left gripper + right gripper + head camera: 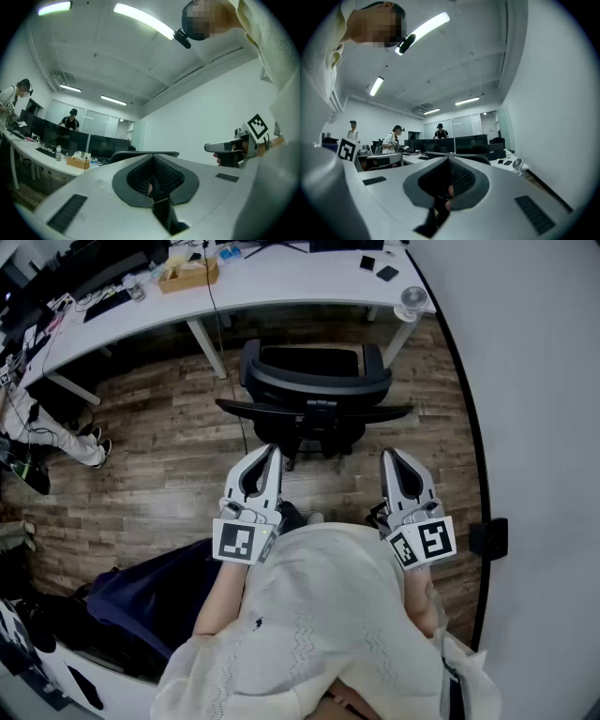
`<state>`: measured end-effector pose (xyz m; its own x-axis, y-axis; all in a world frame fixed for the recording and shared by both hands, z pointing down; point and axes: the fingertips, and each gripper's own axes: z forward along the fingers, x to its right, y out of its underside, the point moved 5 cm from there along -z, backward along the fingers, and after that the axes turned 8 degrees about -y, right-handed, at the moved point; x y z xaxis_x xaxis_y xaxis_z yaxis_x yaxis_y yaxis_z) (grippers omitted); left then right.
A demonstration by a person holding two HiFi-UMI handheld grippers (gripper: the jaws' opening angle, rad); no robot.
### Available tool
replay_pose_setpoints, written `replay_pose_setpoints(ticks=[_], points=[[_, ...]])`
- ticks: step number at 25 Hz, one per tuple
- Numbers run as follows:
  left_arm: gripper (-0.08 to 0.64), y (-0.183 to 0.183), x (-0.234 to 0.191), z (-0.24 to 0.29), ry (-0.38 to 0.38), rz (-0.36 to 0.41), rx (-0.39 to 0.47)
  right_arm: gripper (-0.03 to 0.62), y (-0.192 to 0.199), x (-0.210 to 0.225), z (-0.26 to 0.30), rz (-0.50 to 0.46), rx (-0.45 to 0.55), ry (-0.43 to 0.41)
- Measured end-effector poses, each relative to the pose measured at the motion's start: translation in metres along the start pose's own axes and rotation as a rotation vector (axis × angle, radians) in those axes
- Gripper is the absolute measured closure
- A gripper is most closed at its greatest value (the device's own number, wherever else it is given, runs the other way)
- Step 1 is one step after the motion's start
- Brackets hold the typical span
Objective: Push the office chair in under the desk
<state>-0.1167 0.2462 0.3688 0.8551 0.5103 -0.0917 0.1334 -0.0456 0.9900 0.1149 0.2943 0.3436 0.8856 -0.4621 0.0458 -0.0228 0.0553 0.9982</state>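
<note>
The black office chair (314, 390) stands on the wood-plank floor (159, 456) with its backrest towards the person and its seat facing the long white table (281, 282). It sits roughly in line with the gap between two slanted white table legs (204, 345), but its backrest and armrests are out on the open floor, clear of the table's edge. The push has not yet been made.

The left gripper (273, 454) and the right gripper (388, 457) are held side by side in front of the person, pointing about level at the chair's back. They are near it but apart from it; neither touches the backrest. Both pairs of jaws are closed together with nothing between them, as each gripper view shows, and the top rim of the chair shows just beyond them.

This looks like the approach step, with contact yet to come. The next move probably calls for bringing both closed tips against the upper backrest, one on each side of its middle, and then pressing forward evenly. An uneven push would likely swivel the seat or veer the castors towards a leg, so the chair should be kept centred in the gap as it rolls under.
</note>
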Motion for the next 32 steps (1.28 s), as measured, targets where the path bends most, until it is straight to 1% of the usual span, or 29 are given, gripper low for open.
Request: replay_pose_setpoints(ticks=[6, 13, 20, 26, 29, 32], points=[[0.546, -0.001, -0.002, -0.001, -0.018, 0.028, -0.002, 0.592, 0.002, 0.002, 0.0, 0.006, 0.003, -0.002], [0.546, 0.004, 0.002, 0.002, -0.017, 0.045, -0.014, 0.592, 0.005, 0.005, -0.001, 0.007, -0.004, -0.002], [0.546, 0.006, 0.002, 0.002, -0.034, 0.041, -0.013, 0.592, 0.007, 0.008, -0.003, -0.004, -0.024, -0.013], [0.546, 0.011, -0.002, 0.0, -0.049, 0.054, -0.01, 0.592, 0.009, 0.007, 0.002, -0.074, -0.068, -0.043], [0.546, 0.012, -0.004, 0.003, -0.058, 0.061, -0.031, 0.592, 0.012, 0.009, 0.007, -0.116, -0.096, -0.067], [0.545, 0.014, -0.006, 0.008, -0.057, 0.108, -0.049, 0.591, 0.017, 0.011, 0.015, -0.188, -0.14, -0.1]])
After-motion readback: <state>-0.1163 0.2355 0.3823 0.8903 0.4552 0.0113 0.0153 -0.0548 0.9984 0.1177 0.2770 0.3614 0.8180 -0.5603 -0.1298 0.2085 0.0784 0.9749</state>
